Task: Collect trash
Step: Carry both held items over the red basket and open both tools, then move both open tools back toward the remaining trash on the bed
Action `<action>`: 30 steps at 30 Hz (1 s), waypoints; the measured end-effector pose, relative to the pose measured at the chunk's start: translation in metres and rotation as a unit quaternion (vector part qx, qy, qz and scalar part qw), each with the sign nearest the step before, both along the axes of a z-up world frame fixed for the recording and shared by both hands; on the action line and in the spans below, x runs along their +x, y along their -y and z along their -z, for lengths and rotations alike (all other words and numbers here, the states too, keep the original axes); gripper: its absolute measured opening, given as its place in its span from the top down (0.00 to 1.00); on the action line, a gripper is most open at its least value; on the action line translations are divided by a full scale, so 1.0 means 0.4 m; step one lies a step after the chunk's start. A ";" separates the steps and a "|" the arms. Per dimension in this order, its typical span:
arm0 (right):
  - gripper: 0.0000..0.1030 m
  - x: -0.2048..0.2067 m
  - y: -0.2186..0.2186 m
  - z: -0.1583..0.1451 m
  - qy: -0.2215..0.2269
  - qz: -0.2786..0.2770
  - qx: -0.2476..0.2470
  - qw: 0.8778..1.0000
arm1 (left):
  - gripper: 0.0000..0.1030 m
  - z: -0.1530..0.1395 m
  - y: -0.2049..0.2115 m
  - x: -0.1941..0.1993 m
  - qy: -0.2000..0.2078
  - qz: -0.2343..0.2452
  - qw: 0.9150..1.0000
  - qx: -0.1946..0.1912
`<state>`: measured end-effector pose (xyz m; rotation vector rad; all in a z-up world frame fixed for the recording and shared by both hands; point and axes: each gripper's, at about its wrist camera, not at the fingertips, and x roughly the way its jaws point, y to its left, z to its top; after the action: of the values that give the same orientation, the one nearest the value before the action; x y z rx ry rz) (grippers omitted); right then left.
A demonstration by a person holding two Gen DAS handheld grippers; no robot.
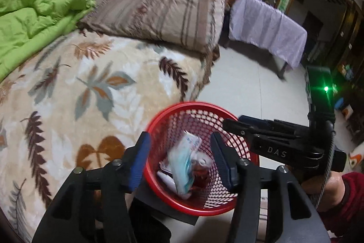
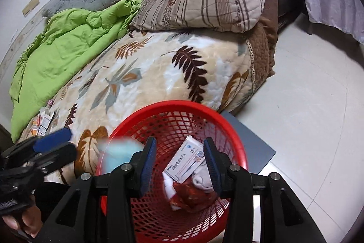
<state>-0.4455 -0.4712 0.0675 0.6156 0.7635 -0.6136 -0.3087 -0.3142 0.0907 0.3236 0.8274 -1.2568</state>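
Item 1: red plastic mesh wastebasket (image 2: 173, 120), which stood on a grey flat board (image 2: 254, 147) on the pale tiled floor (image 2: 307, 106), touching the near edge of the bed.

Item 2: contents I saw in the basket: a white and blue printed cardboard box (image 2: 184, 163), a crumpled red wrapper (image 2: 193, 195), and a pale balled-up cloth or tissue (image 2: 201, 179).

Item 3: blurred light-blue packet (image 1: 182, 165), caught above the basket opening between my left gripper's fingers; I could not tell whether anything touched it.

Item 4: my left gripper (image 1: 179, 161), jaws spread, holding nothing.

Item 5: my right gripper (image 2: 179, 165), jaws likewise parted and bare, above the basket.

Item 6: small loose cartons (image 2: 43, 122) by the bed's far-left edge, beside the lime-green quilt (image 2: 68, 47), on the cream leaf-patterned blanket (image 2: 159, 74)
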 end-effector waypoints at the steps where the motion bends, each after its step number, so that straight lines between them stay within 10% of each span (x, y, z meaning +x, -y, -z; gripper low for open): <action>1: 0.45 0.001 0.002 -0.005 -0.002 0.007 -0.007 1.000 | 0.47 -0.015 -0.022 0.000 0.004 -0.009 1.000 -0.002; 9: 0.29 0.124 -0.135 -0.119 0.007 -0.057 -0.142 0.988 | 0.43 -0.069 -0.221 0.101 0.010 -0.110 0.994 -0.021; 15: 0.29 0.274 -0.237 -0.094 0.005 -0.160 -0.096 0.982 | 0.42 -0.087 -0.429 0.219 0.021 -0.198 0.980 -0.018; 30: 0.29 0.656 -0.511 -0.086 -0.011 -0.308 -0.019 0.951 | 0.41 -0.045 -0.646 0.599 -0.015 -0.431 0.901 0.035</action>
<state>-0.1833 -0.2670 0.1019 0.3039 0.9065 -0.0578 -0.0693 -0.0558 0.1088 -0.0274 0.8967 -0.3988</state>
